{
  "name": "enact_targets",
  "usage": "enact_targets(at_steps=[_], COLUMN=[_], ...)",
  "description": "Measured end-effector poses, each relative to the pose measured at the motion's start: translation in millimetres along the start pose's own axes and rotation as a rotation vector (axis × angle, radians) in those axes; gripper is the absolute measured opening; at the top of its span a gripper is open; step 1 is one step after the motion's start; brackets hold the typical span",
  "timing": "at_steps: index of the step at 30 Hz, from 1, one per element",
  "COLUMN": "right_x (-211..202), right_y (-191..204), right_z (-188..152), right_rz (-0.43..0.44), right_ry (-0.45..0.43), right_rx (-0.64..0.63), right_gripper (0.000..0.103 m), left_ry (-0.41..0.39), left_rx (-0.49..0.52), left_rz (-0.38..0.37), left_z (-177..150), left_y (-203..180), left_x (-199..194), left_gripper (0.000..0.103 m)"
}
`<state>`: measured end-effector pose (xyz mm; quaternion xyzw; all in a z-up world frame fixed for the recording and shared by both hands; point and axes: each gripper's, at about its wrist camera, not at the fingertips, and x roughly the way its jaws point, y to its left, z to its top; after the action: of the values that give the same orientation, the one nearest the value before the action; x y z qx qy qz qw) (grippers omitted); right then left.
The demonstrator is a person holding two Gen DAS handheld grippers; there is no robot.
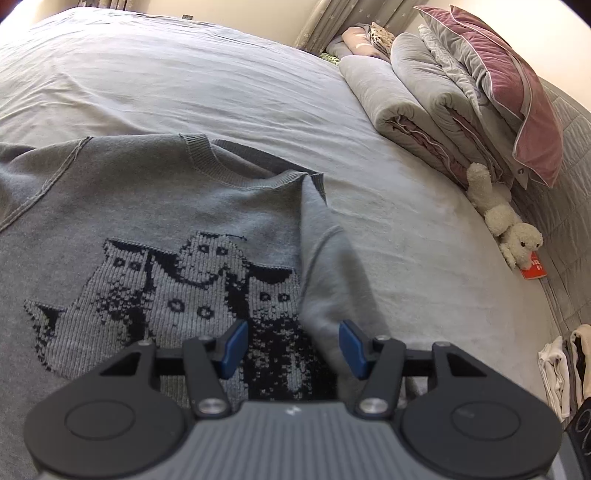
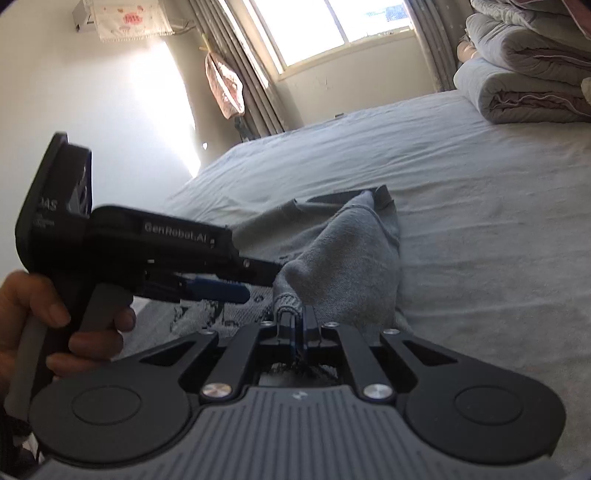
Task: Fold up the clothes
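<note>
A grey sweater with a dark knitted animal print lies front up on the bed, collar toward the far side. Its right sleeve is folded in over the body. My left gripper hovers open over the print, and its blue pads press on nothing. In the right wrist view my right gripper is shut on the sleeve's ribbed cuff, and the sleeve rises from it in a loose fold. A person's hand holds the left gripper just left of the cuff.
The grey bedsheet stretches far and right of the sweater. Rolled quilts and a pink pillow are stacked at the right, with a white plush toy and a red booklet below. Folded clothes lie at the right edge. A window is behind.
</note>
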<state>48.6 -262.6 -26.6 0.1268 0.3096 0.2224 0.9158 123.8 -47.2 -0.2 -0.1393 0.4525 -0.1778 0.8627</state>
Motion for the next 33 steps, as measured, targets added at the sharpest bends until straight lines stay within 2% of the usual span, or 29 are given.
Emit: enact_targets(at_steps=[4, 6, 8, 11, 12, 16, 19, 22, 23, 24, 26, 29, 33], right_x=[18, 17, 14, 3, -2, -16, -12, 0, 4, 8, 9, -6, -18], right_y=[7, 4, -3, -21, -29, -48, -54, -51, -49, -47, -42, -38, -37], right_z=[-12, -9, -3, 7, 9, 14, 11, 4, 1, -2, -3, -2, 2], right_rz=[-0.007, 0.015, 0.046, 0.088, 0.096, 0.121, 0.099, 0.048, 0.041, 0.040, 0.044, 0.036, 0.037], right_ry=[0.097, 0.112, 0.124, 0.115, 0.104, 0.061, 0.089, 0.152, 0.168, 0.176, 0.180, 0.140, 0.070], right_rx=[-0.027, -0.015, 0.007, 0.069, 0.095, 0.201, 0.250, 0.241, 0.237, 0.232, 0.212, 0.180, 0.149], right_gripper=[0.008, 0.014, 0.017, 0.041, 0.042, 0.042, 0.042, 0.042, 0.039, 0.026, 0.009, 0.008, 0.008], left_ry=[0.032, 0.053, 0.071, 0.066, 0.064, 0.064, 0.066, 0.069, 0.071, 0.070, 0.043, -0.009, -0.021], left_rx=[0.016, 0.033, 0.050, 0.076, 0.085, 0.073, 0.062, 0.062, 0.061, 0.059, 0.075, 0.140, 0.205], left_rz=[0.010, 0.040, 0.067, 0.076, 0.078, 0.066, 0.063, 0.069, 0.074, 0.084, 0.121, 0.140, 0.129], left_z=[-4, -6, -9, -11, -11, -12, -11, -11, -10, -9, 0, 22, 56], left_y=[-5, -6, -6, -3, -2, 2, 3, 1, 1, -1, -7, -21, -45], left_x=[14, 24, 34, 38, 38, 37, 37, 36, 35, 34, 29, 24, 36], left_gripper=[0.056, 0.056, 0.055, 0.055, 0.055, 0.055, 0.055, 0.055, 0.055, 0.055, 0.054, 0.054, 0.055])
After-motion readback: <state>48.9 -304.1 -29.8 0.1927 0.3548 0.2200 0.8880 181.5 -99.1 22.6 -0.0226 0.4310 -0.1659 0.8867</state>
